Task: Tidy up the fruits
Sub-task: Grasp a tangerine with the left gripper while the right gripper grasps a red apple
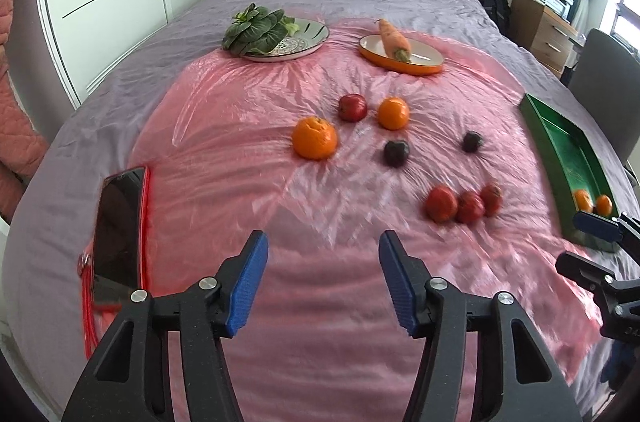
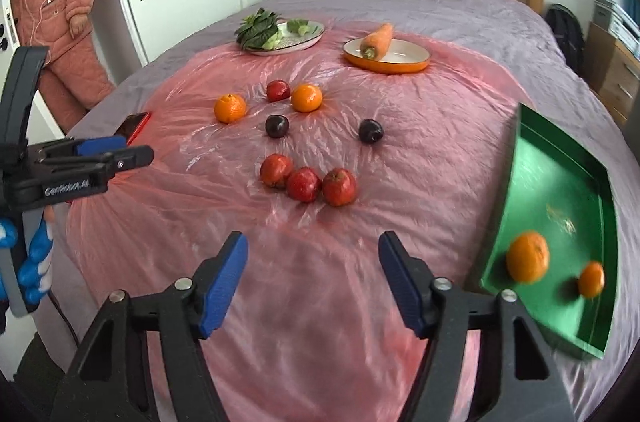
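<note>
Two oranges (image 2: 528,256) already in green tray (image 2: 560,190) at right edge of bed. Left on pink sheet (image 2: 420,150): two oranges, four red apples, two dark plums. Left gripper (image 1: 322,282) and right gripper (image 2: 312,286) both empty, jaws spread. Apple trio (image 2: 306,182) ahead of right jaws, well apart, untouched.

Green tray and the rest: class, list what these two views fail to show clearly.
- Green tray: left wrist view, its near corner is hidden behind the right gripper.
- Oranges in the tray: right wrist view, blurred.
- Phone: right wrist view, partly hidden behind the left gripper.
- Person: cut off by the picture's edge.
</note>
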